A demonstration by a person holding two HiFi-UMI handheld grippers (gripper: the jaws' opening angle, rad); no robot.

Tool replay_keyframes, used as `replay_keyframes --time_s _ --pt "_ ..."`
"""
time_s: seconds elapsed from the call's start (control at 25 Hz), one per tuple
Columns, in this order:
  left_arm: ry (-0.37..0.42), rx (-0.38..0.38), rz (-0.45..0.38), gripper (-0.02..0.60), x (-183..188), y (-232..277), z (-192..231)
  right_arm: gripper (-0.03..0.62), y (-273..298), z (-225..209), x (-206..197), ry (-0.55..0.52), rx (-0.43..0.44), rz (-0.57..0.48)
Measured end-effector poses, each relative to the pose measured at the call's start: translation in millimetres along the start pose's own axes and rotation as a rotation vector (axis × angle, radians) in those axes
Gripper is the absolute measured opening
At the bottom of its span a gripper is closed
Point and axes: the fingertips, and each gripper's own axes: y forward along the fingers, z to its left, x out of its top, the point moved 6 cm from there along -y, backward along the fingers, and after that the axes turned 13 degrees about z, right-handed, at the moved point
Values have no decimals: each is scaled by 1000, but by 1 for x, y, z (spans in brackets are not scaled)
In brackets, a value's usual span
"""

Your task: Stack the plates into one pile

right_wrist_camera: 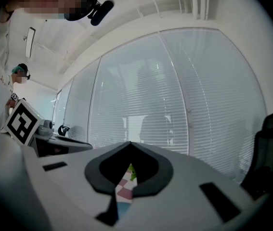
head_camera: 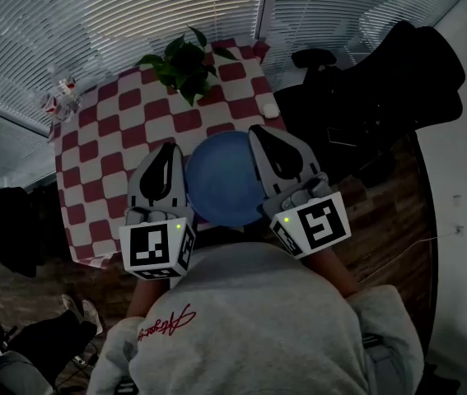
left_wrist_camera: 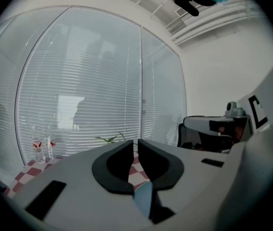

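Note:
A blue plate [head_camera: 225, 179] lies on the red-and-white checked tablecloth [head_camera: 126, 130], near the table's front edge; from above I see only one disc. My left gripper [head_camera: 167, 147] hovers at the plate's left rim, jaws shut with nothing between them. At the plate's right rim my right gripper [head_camera: 259, 130] is likewise shut and empty. In the left gripper view, the left gripper [left_wrist_camera: 135, 144] points level at the window, and a sliver of the blue plate [left_wrist_camera: 143, 199] shows below. Beneath the right gripper [right_wrist_camera: 129, 146], the right gripper view shows only a thin strip of the blue plate [right_wrist_camera: 125, 209].
A potted green plant [head_camera: 185, 62] stands at the table's far edge. Glasses [head_camera: 60, 97] sit at the far left corner and a small white object [head_camera: 271, 109] at the right edge. A black chair [head_camera: 365, 97] stands right of the table. Window blinds run behind.

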Motion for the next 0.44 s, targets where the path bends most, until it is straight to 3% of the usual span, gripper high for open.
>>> replay_keyframes --time_s 0.44 --pt "-3 3 1 40 -1 0 -1 9 -1 1 -1 -6 1 2"
